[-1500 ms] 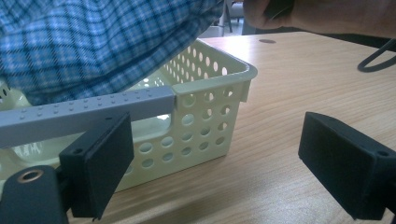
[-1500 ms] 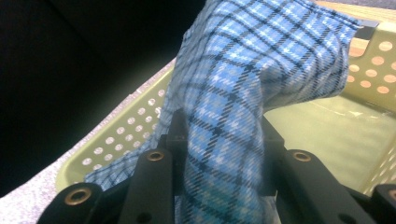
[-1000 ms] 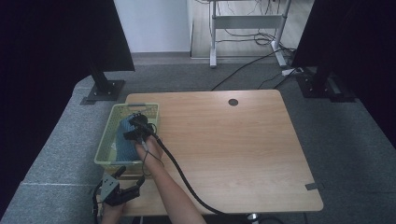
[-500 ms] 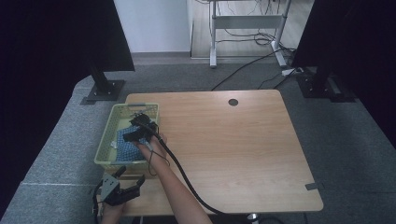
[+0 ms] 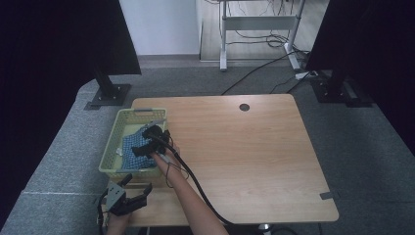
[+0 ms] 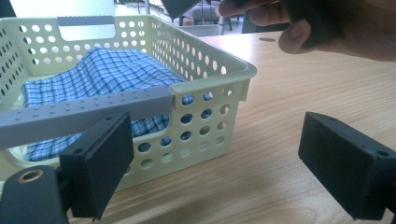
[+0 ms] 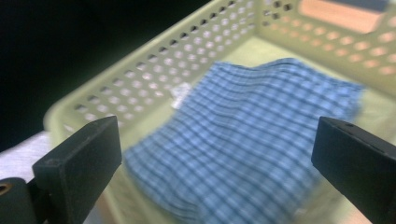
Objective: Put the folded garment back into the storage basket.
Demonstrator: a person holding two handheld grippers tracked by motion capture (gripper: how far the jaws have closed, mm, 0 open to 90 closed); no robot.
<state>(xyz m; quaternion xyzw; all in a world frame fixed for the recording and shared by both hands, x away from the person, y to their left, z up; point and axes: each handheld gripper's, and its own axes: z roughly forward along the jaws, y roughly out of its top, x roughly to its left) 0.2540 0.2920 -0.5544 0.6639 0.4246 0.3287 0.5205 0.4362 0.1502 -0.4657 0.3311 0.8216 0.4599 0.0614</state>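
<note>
Our right gripper [image 5: 147,142] had just been opening, jaws spread above the checked cloth [image 7: 252,135] in the basket [image 5: 111,147]; our left gripper [image 5: 128,193] also gaped.

Blurred throughout in the right gripper view: blue checked cloth [image 7: 252,135] and pale green basket [image 7: 154,79]. Cut off by the bottom edge in the high view: left hand [image 5: 117,223]. Partly hidden behind the basket's near wall in the left gripper view: cloth.
</note>
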